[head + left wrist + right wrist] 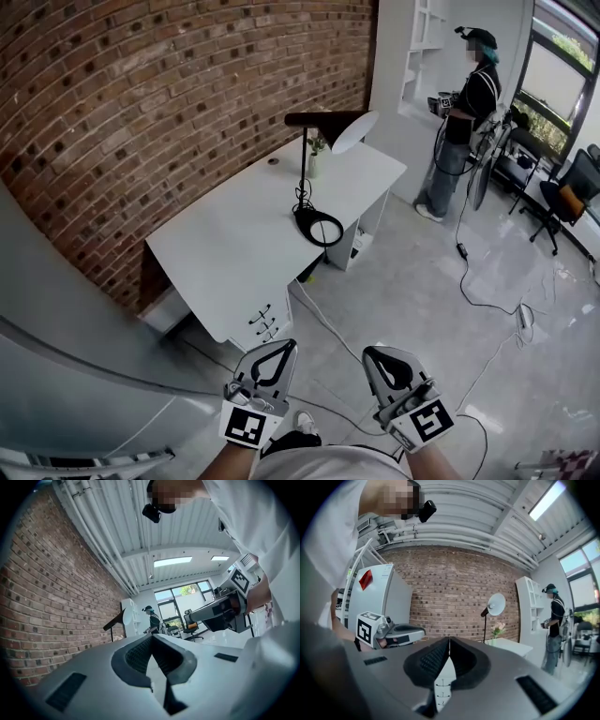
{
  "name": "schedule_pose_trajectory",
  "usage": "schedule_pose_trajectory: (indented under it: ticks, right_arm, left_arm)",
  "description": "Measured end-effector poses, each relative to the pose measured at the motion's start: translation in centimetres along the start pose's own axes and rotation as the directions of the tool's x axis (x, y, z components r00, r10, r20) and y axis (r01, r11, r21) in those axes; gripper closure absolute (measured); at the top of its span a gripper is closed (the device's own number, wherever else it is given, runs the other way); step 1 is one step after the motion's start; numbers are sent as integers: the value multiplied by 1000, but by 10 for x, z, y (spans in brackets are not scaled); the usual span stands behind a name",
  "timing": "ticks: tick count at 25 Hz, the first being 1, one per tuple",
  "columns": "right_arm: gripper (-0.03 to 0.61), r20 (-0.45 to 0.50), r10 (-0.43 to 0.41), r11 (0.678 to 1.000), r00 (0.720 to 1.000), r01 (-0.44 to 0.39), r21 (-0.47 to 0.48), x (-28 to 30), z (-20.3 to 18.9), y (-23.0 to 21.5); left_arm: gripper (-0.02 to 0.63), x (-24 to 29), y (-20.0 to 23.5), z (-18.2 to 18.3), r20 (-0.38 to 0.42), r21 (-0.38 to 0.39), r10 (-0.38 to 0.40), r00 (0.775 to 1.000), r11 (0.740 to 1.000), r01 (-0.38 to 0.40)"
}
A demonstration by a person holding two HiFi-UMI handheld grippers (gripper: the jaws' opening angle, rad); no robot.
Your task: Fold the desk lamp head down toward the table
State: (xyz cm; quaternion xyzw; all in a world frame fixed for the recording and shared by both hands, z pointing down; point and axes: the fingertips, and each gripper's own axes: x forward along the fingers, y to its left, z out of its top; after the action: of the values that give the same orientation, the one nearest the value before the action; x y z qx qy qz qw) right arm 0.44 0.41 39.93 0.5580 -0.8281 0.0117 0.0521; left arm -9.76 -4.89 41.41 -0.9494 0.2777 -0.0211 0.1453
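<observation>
The desk lamp stands on a white desk [234, 253] against the brick wall, well ahead of both grippers. Its round black base [318, 226] carries a thin upright stem, and a black arm at the top ends in a white head [354, 130] that points out level to the right. The lamp head also shows in the left gripper view [118, 618] and in the right gripper view [496, 604]. My left gripper [285, 347] [152, 637] and right gripper [373, 354] [449, 640] hang side by side over the floor, both shut with nothing in them.
A small vase of flowers [314, 161] stands on the desk behind the lamp. The desk's drawers [264, 323] face me. A person [466, 112] stands at the back right by a white shelf. Cables [487, 302] cross the floor, with office chairs [568, 199] beyond. A grey cabinet [56, 375] is at my left.
</observation>
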Motion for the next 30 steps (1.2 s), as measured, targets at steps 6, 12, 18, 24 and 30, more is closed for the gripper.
schedule_pose_trajectory:
  ticks: [6,12,18,24,30]
  right_arm:
    - [560,5,0,1000,1000,0,-25,30,12,1]
    - [560,12,9,999,1000,-9,-46,46,20,-5]
    - [560,18,31,998,999,-30,-53,64,26,-29]
    - [560,49,87,995,995,-84,-58,95,35,-71]
    - [560,46,134,984,990,-127,-122,124,47,-120]
  left_arm:
    - [606,11,18,-1,33,-9,-28,999,1000,28]
    - [606,16,29,-2,38,-17,-20,999,1000,20]
    - [606,33,36,-5,33,-14,0,999,1000,0]
    - [606,76,54,-9,27,4,53,998,999,-53]
    - [606,128,70,-2,34,29,81,996,996,-82]
